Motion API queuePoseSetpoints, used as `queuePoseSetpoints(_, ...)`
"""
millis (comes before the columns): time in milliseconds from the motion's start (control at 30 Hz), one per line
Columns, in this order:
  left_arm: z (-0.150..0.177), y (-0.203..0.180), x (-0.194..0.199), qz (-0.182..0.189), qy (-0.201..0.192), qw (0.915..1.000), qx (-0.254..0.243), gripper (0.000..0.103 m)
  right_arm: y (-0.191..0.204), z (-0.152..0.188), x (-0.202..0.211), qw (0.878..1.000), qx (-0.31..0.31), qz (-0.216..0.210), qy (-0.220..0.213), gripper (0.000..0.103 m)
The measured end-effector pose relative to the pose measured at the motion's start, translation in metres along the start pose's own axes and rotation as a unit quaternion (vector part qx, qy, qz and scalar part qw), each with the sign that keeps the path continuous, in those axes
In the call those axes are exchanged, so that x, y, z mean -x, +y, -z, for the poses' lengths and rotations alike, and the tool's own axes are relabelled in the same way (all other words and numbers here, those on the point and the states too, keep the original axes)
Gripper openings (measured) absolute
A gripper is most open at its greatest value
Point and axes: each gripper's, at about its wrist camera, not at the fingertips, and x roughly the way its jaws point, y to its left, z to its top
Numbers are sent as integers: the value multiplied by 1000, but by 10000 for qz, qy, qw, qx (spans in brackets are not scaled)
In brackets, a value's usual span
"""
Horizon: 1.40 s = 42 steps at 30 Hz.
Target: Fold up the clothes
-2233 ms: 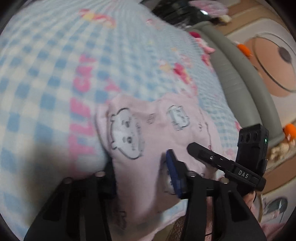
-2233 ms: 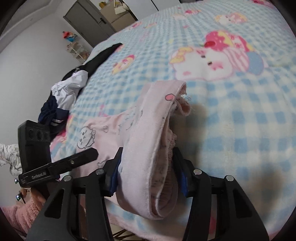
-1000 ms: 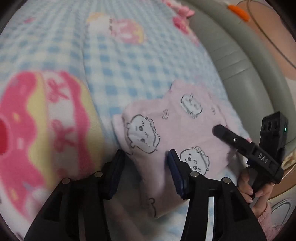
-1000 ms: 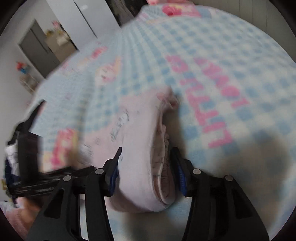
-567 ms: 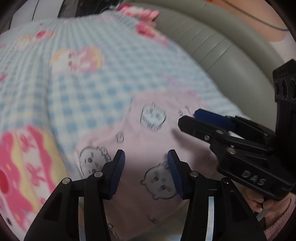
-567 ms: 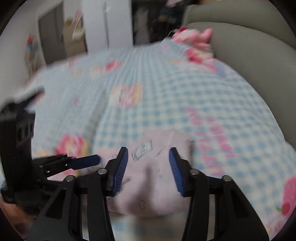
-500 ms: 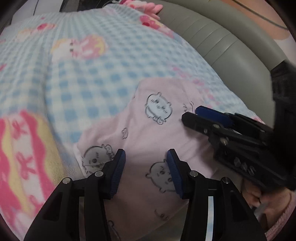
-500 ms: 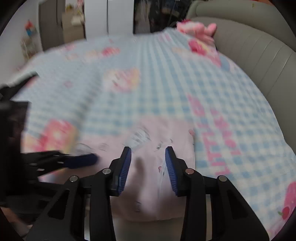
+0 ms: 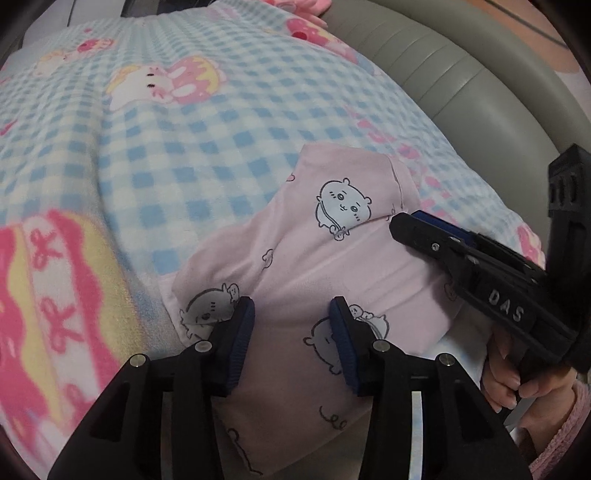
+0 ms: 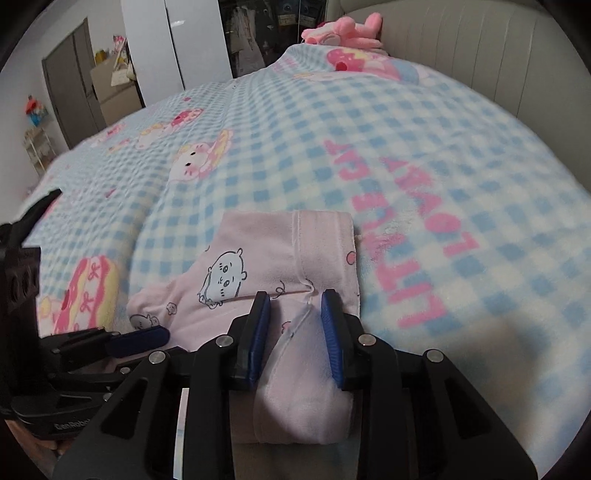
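A folded pink garment (image 9: 332, 266) printed with small cartoon animals lies on the blue-checked blanket (image 9: 177, 155). My left gripper (image 9: 291, 325) is open, its blue-padded fingers spread over the garment's near edge. My right gripper (image 10: 295, 321) is shut on a bunched fold of the pink garment (image 10: 266, 254), near its waistband end. In the left wrist view the right gripper (image 9: 410, 227) comes in from the right, low over the cloth. In the right wrist view the left gripper (image 10: 144, 338) sits at the garment's left edge.
The blanket (image 10: 461, 155) carries pink lettering and cartoon prints. A grey padded headboard (image 9: 461, 77) curves along the far right. A pink plush toy (image 10: 343, 26) lies at the blanket's far end. White wardrobe doors (image 10: 155, 48) stand behind. A hand (image 9: 506, 384) holds the right gripper.
The right gripper swung the thick fold round, laid the garment flat, and its fingers have narrowed onto a fold. The left gripper moved in over the garment's near edge.
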Motion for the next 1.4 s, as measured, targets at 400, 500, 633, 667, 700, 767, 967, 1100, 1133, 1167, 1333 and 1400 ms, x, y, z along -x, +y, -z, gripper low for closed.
queuePoseSetpoints(400, -22, 45, 131, -803, -722, 9941, 122, 76, 83, -40, 57, 9993, -191, 261, -195, 77)
queuePoseSetpoints(500, -22, 75, 168, -1204, -836, 9887, 311, 77, 115, -45, 66, 9994, -238, 174, -188, 89)
queuePoseSetpoints(633, -10, 116, 216, -1620, -1011, 9794, 650, 81, 165, -50, 74, 9998, -177, 21, -110, 101)
queuePoseSetpoints(667, -5, 126, 229, -1721, -1056, 9766, 743, 81, 178, -49, 77, 9998, -151, -19, -103, 101)
queuePoseSetpoints(700, -1, 137, 243, -1822, -1100, 9735, 836, 81, 192, -48, 79, 9998, -132, -69, -96, 102)
queuePoseSetpoints(767, 11, 159, 272, -2010, -1179, 9671, 1017, 83, 220, -44, 83, 9998, -76, -157, -91, 102)
queuePoseSetpoints(967, 51, 214, 340, -2426, -1295, 9492, 1527, 86, 316, -25, 98, 9956, 605, 653, -306, 102)
queuePoseSetpoints(1100, 80, 232, 374, -2623, -1311, 9429, 1578, 86, 367, -12, 105, 9974, 685, 189, -109, 102)
queuePoseSetpoints(1133, 86, 234, 382, -2658, -1335, 9418, 1564, 87, 378, -8, 109, 9975, 694, 89, -78, 102)
queuePoseSetpoints(1167, 95, 236, 391, -2679, -1363, 9407, 1574, 89, 388, -2, 113, 9974, 710, 43, -68, 102)
queuePoseSetpoints(1333, 139, 240, 431, -2640, -1561, 9351, 1775, 101, 423, 30, 140, 9970, 733, -263, -2, 102)
queuePoseSetpoints(1400, 157, 237, 446, -2542, -1725, 9343, 1806, 103, 429, 43, 152, 9971, 667, -359, -26, 102)
